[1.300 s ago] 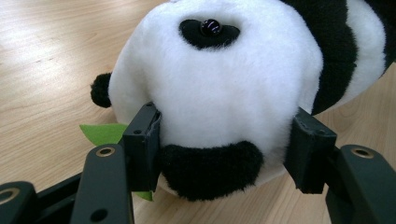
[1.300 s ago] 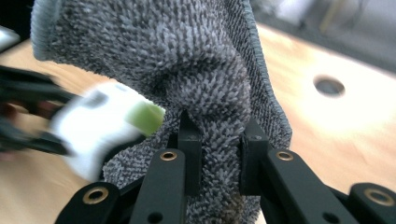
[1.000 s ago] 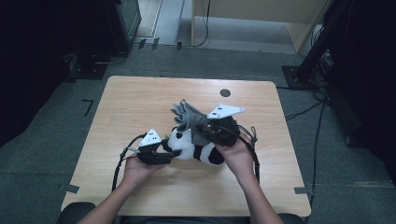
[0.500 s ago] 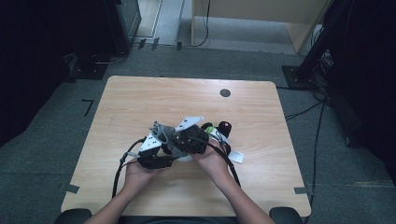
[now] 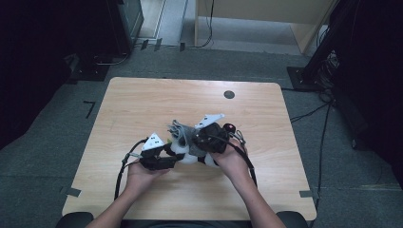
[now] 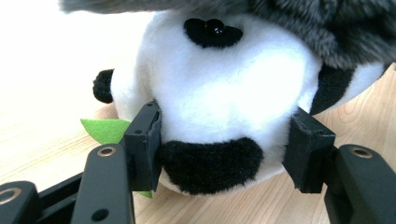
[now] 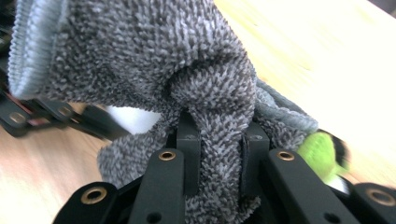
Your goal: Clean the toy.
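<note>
1. The right gripper (image 5: 192,137) is clamped on a fold of the grey cloth (image 7: 154,70); its jaws pinch the pile tight, with cloth bunched above and below them.
2. Compared with 1 second ago, the right gripper sits lower and nearer the table's middle. Then it held the cloth raised over the far side of the toy; now the cloth lies draped on the plush panda (image 6: 219,107).
3. The left gripper (image 5: 167,160) has kept its place. Its jaws stand partway closed around the panda's white body, both pads (image 6: 145,140) pressing the plush at the sides.
4. Judgement: the work in hand is covering or wiping the panda with the cloth while the left gripper steadies it. The cloth is now on the toy, so that step looks well begun.
5. Location: the panda rests on the wooden table (image 5: 142,104), near its centre and toward the person's edge, between the 2 hands.
6. Materials: the cloth is looped microfibre, thick and limp, with a ribbed paler hem; it folds freely.
7. The panda is soft, rounded, short-piled, white with black patches and 1 glossy bead eye (image 6: 214,27) visible. A flat green felt leaf (image 6: 105,129) pokes out beside it.
8. The table is smooth, pale wood grain, with a dark round hole (image 5: 229,94) near its far edge.
</note>
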`<control>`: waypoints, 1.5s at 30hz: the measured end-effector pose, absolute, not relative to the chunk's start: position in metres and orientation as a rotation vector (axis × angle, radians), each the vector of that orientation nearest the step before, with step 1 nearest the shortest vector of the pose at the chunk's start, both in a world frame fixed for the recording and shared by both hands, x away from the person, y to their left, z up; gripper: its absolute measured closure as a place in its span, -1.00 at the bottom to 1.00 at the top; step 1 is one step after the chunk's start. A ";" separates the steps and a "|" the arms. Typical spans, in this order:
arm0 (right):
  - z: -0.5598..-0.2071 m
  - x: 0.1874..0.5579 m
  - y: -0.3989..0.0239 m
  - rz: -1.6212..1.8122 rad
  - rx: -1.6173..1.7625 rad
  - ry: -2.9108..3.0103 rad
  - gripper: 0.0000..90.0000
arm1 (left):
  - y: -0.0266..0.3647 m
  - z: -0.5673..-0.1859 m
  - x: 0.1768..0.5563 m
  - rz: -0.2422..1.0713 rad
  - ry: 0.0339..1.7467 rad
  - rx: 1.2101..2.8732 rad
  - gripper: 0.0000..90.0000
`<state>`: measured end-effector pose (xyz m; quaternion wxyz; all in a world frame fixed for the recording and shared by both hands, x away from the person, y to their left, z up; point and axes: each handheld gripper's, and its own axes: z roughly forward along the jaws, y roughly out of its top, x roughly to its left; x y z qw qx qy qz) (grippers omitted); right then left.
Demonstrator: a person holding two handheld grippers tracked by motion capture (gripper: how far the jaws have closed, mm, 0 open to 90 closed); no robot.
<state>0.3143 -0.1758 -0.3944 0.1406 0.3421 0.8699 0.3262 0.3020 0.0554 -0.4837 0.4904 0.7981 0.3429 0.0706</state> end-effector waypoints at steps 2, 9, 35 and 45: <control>-0.393 0.315 -0.185 0.923 0.975 2.492 0.70 | 0.056 -0.483 0.303 0.166 0.837 1.937 -0.13; -0.392 0.319 -0.228 0.954 1.069 2.424 0.70 | 0.056 -0.482 0.307 0.142 0.843 1.936 -0.13; -0.351 0.283 -0.305 1.226 1.186 2.236 0.70 | 0.056 -0.480 0.308 0.122 0.850 1.964 -0.14; -0.385 0.269 -0.286 1.156 1.146 2.398 0.68 | 0.054 -0.481 0.307 0.131 0.838 1.980 -0.14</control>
